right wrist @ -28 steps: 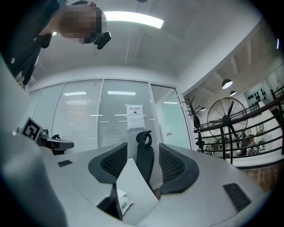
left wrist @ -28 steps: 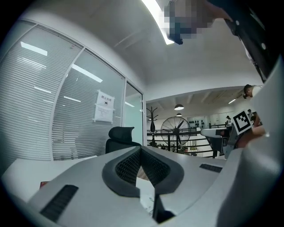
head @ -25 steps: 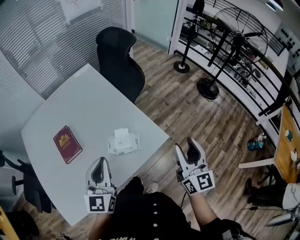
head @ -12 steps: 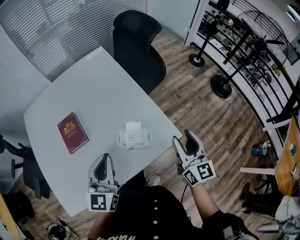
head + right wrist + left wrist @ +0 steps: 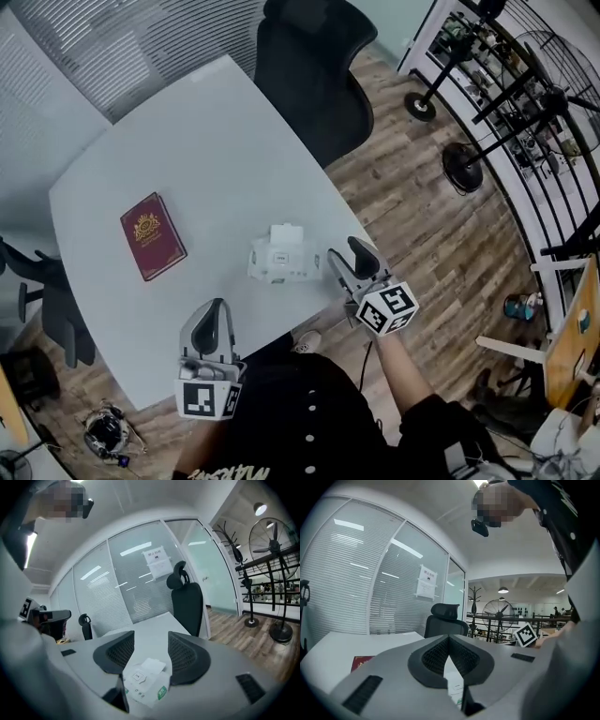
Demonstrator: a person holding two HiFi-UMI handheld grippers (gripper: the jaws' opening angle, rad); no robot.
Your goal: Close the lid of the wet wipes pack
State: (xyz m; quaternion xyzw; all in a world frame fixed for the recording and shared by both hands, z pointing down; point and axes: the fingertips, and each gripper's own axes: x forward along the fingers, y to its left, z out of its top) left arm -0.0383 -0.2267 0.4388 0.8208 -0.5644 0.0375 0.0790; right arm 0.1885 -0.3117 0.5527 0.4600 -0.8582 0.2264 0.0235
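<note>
Right gripper (image 5: 345, 255) is hovering just right of the pack (image 5: 278, 260), jaws apart and empty; pack is lying near the table's (image 5: 187, 141) right edge, lid (image 5: 287, 232) open; left gripper (image 5: 212, 317) is hanging nearer, jaws together, empty

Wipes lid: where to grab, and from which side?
The lid is flipped back, away from the person, hinged on the pack. Pinch its free far edge, probably with the right tool, open and nearest, coming from the pack's right.
</note>
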